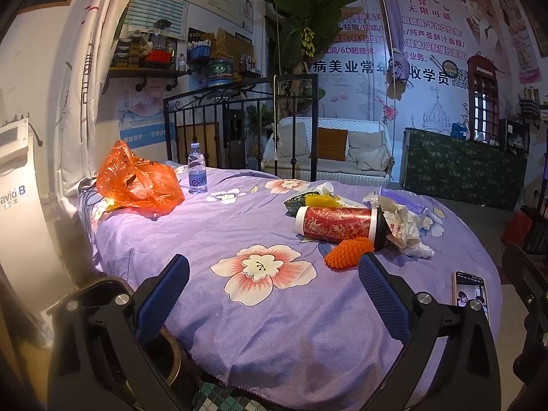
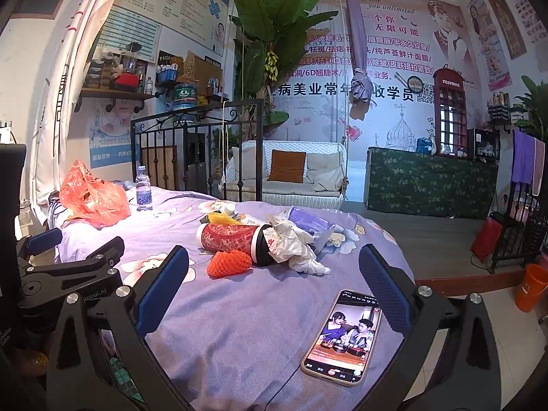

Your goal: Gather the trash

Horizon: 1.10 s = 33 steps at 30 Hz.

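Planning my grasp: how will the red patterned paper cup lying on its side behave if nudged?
The red patterned paper cup lies sideways, so it will probably roll. It looks light and crushable. Crumpled white paper at its mouth may spill out.

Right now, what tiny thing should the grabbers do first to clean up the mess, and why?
Probably reach the open right gripper forward to the crumpled paper. Both grippers are empty, the trash pile lies just ahead of it, and the orange bag waits open at the far left.
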Tool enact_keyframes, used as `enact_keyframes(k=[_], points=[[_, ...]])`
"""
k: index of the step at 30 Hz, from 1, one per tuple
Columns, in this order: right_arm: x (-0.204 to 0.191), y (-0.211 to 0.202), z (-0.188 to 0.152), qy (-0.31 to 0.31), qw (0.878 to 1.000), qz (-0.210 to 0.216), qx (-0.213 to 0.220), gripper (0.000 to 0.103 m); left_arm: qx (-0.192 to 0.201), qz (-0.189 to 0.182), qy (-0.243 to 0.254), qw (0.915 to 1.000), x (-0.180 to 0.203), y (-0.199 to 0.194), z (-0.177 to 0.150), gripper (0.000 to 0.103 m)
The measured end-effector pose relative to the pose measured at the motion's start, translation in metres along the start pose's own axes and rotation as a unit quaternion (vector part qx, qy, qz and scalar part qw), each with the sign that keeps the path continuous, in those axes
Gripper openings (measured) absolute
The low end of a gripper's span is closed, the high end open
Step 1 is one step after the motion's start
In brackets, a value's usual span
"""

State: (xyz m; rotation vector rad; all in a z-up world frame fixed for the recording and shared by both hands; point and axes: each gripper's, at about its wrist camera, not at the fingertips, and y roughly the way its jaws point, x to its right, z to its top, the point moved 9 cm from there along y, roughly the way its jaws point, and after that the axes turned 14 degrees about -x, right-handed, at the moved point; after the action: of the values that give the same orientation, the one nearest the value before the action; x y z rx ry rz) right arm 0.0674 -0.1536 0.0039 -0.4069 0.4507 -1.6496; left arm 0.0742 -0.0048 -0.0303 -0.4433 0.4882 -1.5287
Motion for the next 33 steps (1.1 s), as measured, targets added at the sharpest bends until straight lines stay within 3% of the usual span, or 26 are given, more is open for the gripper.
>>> enact_keyframes(k=[33], points=[[-0.0004,0.0019,-0.0034,0.002,1.000,0.000,-0.005,0.098,-0.001,0.000,-0.001,1.0000,-0.0003,-0.0009,-0.0009,0.097]])
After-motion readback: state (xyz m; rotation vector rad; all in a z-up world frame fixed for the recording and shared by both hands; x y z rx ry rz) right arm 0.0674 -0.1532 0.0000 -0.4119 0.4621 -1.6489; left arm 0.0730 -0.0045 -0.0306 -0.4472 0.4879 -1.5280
